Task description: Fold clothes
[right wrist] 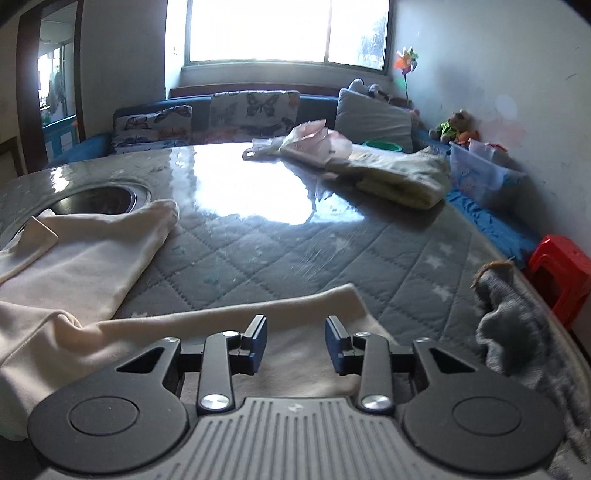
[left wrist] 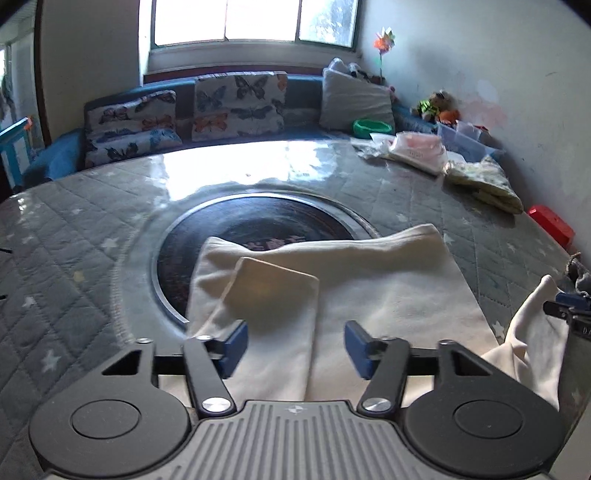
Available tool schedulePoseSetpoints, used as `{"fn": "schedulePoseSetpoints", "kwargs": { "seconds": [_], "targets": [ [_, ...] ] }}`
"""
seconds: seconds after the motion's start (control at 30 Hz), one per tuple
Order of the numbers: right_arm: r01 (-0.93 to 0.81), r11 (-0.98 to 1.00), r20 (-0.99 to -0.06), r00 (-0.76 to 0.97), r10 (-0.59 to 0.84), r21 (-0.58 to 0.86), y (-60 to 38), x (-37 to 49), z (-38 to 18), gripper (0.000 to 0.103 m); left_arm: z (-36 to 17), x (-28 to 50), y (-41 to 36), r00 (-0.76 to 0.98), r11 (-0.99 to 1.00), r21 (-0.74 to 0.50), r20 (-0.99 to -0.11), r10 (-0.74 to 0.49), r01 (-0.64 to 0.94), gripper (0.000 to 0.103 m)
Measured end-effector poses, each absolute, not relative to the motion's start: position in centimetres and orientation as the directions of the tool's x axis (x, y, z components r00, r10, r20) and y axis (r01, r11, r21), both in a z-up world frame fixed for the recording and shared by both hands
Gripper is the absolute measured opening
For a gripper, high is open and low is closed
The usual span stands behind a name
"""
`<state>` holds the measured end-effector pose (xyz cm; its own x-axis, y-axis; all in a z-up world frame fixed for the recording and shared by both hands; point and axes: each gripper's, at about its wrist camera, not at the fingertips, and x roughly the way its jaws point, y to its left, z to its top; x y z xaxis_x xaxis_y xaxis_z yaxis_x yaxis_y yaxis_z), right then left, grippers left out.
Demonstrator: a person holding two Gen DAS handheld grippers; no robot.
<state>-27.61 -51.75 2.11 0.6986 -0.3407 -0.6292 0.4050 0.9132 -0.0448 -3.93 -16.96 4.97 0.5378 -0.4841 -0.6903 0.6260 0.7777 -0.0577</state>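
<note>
A cream garment (left wrist: 369, 280) lies partly folded on the quilted surface (right wrist: 295, 258). The left hand-held gripper (left wrist: 293, 349) hovers wide over its folded sleeve (left wrist: 273, 295); the right hand-held gripper (right wrist: 295, 345) gapes above the other sleeve (right wrist: 229, 314), which probably needs pinching next. Sofa cushions (left wrist: 236, 103) sit beneath a window (right wrist: 280, 29).

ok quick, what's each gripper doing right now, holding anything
left gripper: jaws open over the cream garment, holding nothing.
right gripper: jaws open above a cream sleeve, holding nothing.
</note>
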Motion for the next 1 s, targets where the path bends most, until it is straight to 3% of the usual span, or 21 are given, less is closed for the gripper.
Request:
{"fn": "schedulePoseSetpoints", "kwargs": {
  "seconds": [0.27,0.6,0.8,0.97,1.0],
  "targets": [
    [0.411,0.912,-0.631,0.704,-0.326,-0.013,-51.9,-28.0,1.6,0.051,4.0,-1.2,-18.3,0.566,0.809,-0.032,-0.699,-0.437,0.586,0.056],
    [0.410,0.912,-0.621,0.716,-0.318,0.006,-52.0,-28.2,1.4,0.057,2.6,-1.2,-22.1,0.547,0.773,0.026,-0.722,-0.424,0.633,0.055],
    [0.407,0.913,-0.620,0.719,-0.314,0.010,-52.0,-28.3,1.4,0.059,2.5,-0.5,-21.2,0.561,0.796,0.013,-0.717,-0.414,0.605,0.037],
    [0.414,0.910,-0.620,0.717,-0.319,0.009,-51.8,-28.2,1.3,0.062,3.8,-0.4,-18.6,0.596,0.824,-0.023,-0.679,-0.429,0.566,0.008],
    [0.415,0.910,-0.620,0.716,-0.321,0.009,-51.8,-28.2,1.3,0.062,4.0,-0.3,-18.1,0.603,0.829,-0.031,-0.671,-0.431,0.558,0.007]
  ]
}}
